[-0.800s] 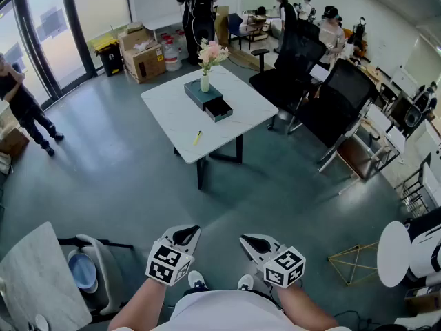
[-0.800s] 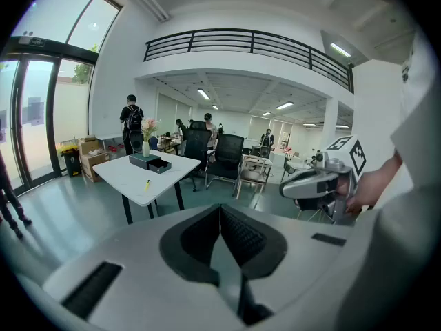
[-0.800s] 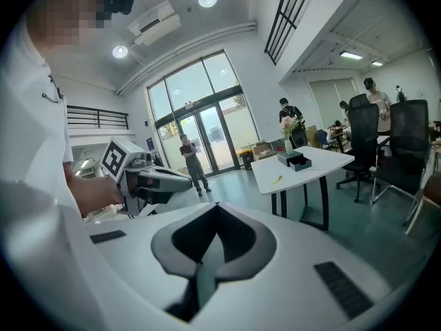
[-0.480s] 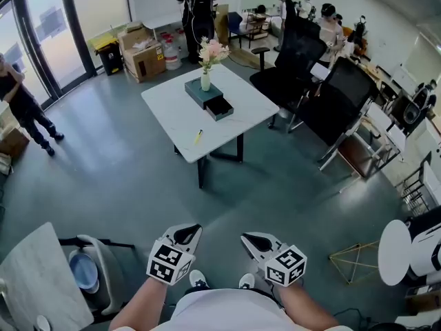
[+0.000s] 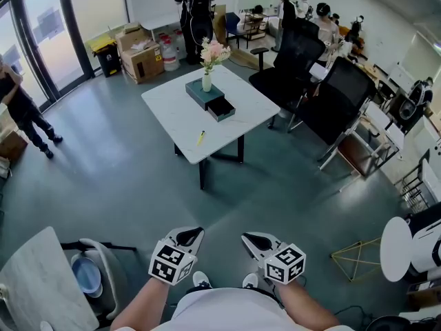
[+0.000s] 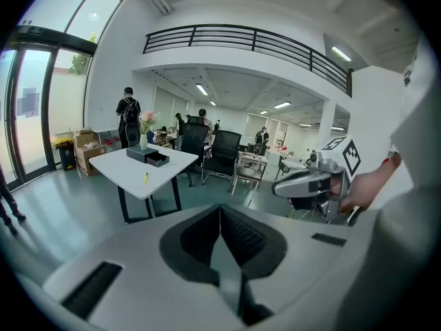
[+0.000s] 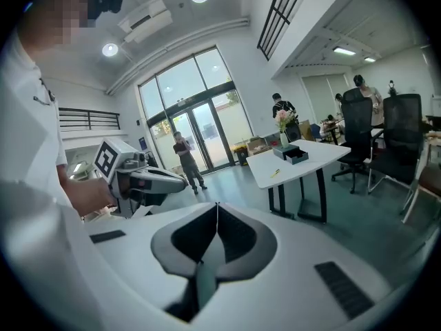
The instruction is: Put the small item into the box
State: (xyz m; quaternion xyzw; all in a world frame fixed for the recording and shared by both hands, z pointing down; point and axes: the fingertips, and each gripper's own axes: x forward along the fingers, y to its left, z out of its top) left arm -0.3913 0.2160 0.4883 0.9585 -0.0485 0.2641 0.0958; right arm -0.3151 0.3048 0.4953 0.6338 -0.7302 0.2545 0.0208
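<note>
A white table stands well ahead of me across the floor. On it sits a dark teal box with its drawer pulled out, and a small yellow item lies nearer the front edge. The same table, box and yellow item show in the left gripper view, and the table, box and item in the right gripper view. My left gripper and right gripper are held close to my body, both shut and empty.
A vase of flowers stands on the box's back. Black office chairs crowd the table's right side. Cardboard boxes and people stand at the back; one person is by the glass doors on the left. A round white table is at my right.
The view has shifted slightly forward; both grippers stay close together in front of me, shut as before.
</note>
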